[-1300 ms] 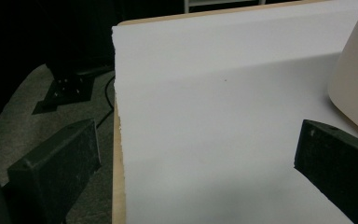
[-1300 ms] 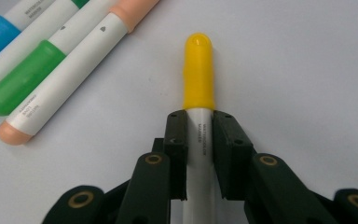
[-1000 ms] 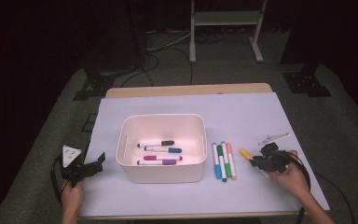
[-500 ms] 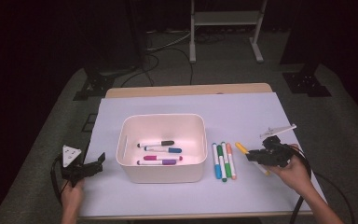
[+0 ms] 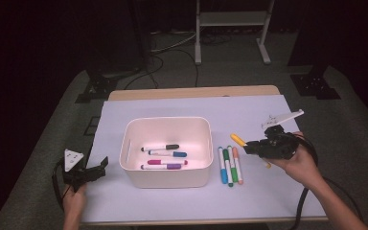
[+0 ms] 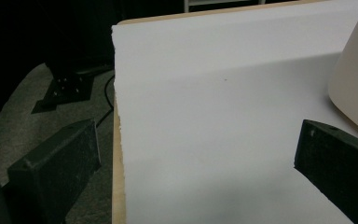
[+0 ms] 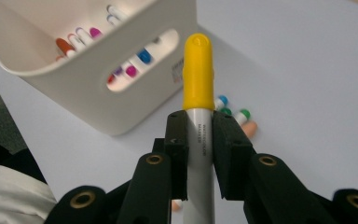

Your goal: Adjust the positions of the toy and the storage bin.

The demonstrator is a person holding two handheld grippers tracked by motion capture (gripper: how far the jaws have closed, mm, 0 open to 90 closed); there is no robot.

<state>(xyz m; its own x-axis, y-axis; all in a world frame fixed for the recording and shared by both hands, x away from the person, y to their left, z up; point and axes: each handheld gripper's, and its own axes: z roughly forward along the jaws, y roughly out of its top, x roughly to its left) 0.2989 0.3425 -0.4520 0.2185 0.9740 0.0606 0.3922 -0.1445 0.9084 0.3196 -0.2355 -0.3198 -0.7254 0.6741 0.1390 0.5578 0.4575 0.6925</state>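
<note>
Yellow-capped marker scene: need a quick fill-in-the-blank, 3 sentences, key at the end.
1. The right gripper has its jaws shut on a marker with a ____ cap.
2. The white bin holds ____ markers.
3. The left gripper has its jaws ____, with nothing between them.

Missing words: yellow; three; open

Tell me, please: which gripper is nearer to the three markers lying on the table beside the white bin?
Right. The right gripper hangs just right of the three markers, holding a yellow marker; the left gripper sits beyond the white bin.

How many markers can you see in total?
7: three inside the white bin, three lying on the table beside it, and one yellow marker held by the right tool.
</note>
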